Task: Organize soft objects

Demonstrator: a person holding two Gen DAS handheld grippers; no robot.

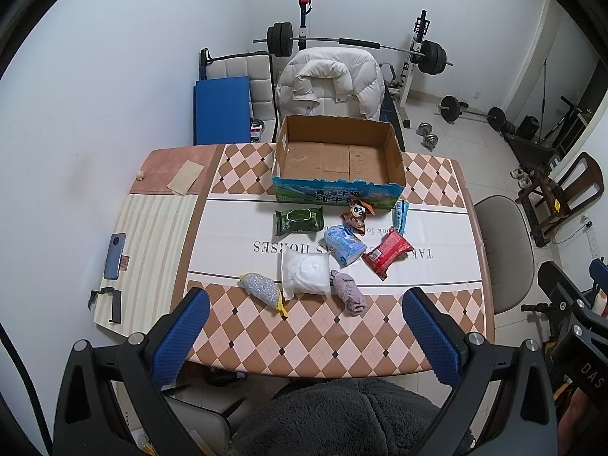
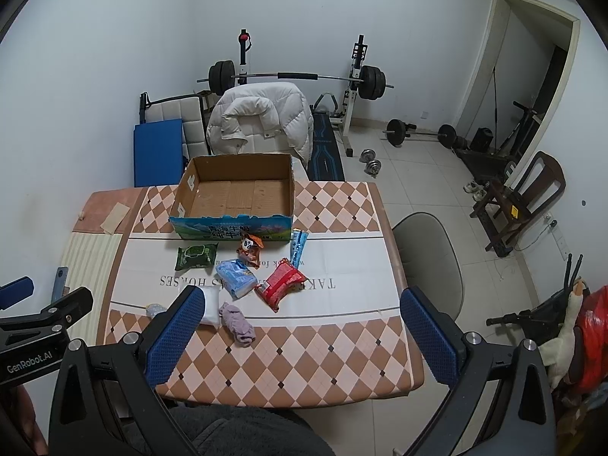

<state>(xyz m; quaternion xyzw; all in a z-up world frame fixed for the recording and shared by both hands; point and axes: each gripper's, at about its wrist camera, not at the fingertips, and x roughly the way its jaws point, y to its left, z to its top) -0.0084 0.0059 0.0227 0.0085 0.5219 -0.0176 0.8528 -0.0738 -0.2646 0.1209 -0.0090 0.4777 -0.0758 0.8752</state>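
Left tool (image 1: 306, 313), right tool (image 2: 300, 313): both wide apart, holding nothing, above near table (image 1: 311, 342) edge. Mid-table: grey cloth (image 1: 347, 292), white pack (image 1: 306, 275), sponge (image 1: 262, 288), blue packet (image 1: 344, 245), red packet (image 1: 387, 252), green wipes (image 1: 298, 220). Beyond: cardboard box (image 1: 338, 159), unfilled.

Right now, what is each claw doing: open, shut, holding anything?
Left claw: open, holding nothing, above the table's near edge.
Right claw: open, holding nothing, above the table's near edge.
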